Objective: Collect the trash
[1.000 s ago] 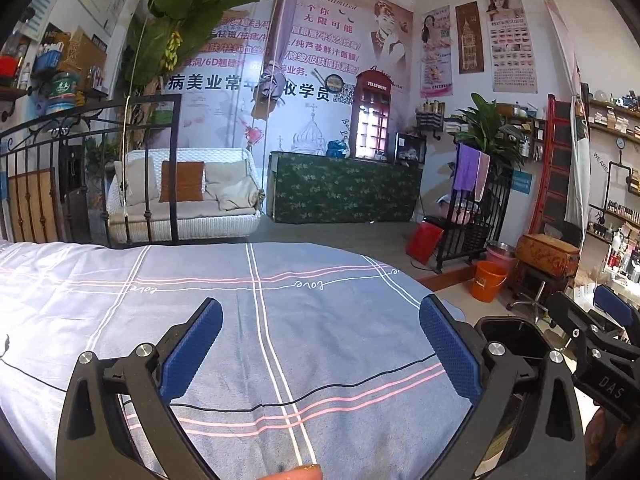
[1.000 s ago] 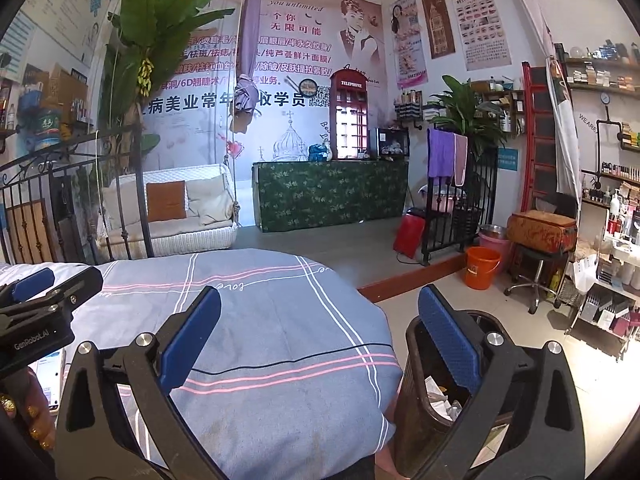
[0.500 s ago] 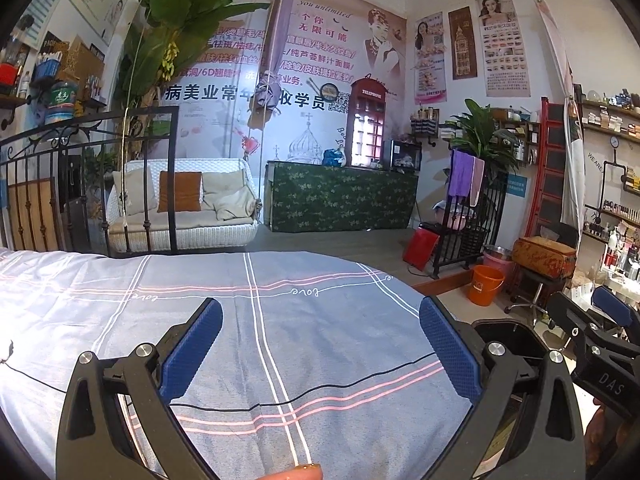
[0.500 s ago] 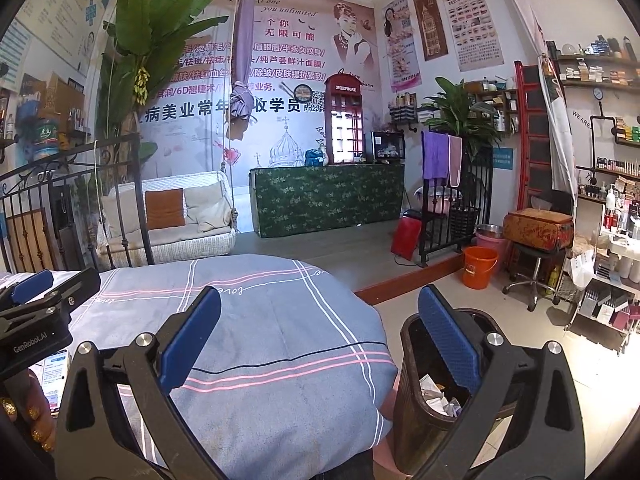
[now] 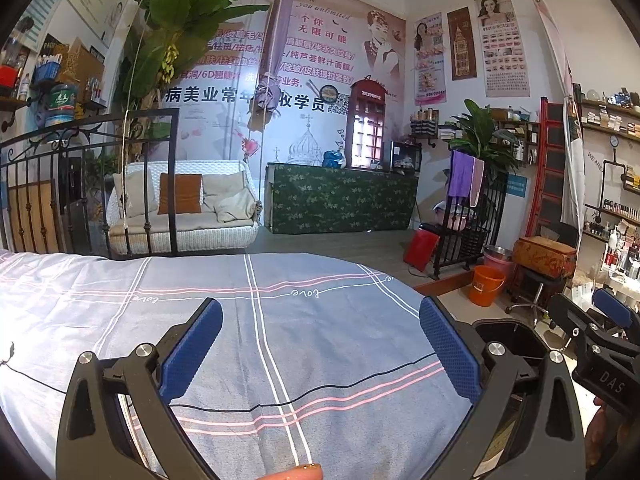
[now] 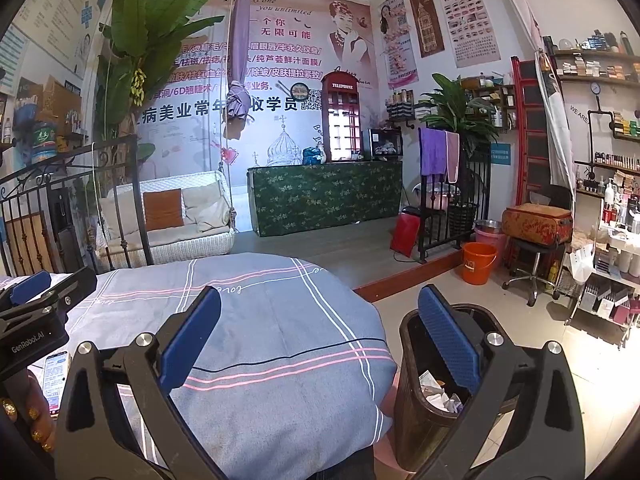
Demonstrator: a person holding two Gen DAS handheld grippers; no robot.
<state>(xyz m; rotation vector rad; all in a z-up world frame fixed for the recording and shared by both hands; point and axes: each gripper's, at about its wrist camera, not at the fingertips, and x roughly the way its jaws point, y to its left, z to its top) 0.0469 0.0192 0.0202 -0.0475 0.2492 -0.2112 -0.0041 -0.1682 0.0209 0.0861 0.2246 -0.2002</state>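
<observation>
1. The left gripper [image 5: 320, 354] is held with its blue pads spread wide apart over the blue-grey striped cloth [image 5: 280, 320]; nothing is pinched between them.
2. The right gripper [image 6: 320, 354] is likewise spread and empty, one finger over the cloth and the other in front of the dark trash bin [image 6: 416, 420].
3. The bin is seen standing on the floor just beside the cloth-covered table edge, to the right; crumpled paper scraps [image 6: 440, 392] are visible inside it.
4. No loose trash can be made out on the visible part of the cloth, so the collecting is judged to be largely done, or the next piece lies out of view.
5. A phone [image 6: 56, 376] is seen at the left edge of the right view, near the hand; it is not judged to be trash.
6. The paper in the bin is judged to be light, soft and easily crushed; any further such piece would best be pinched across its crumpled bulk, since a flat edge is likely to slip from the pads.
7. The bin itself is judged stiff and fairly light; it would be taken by its rim, if it had to be moved at all.
</observation>
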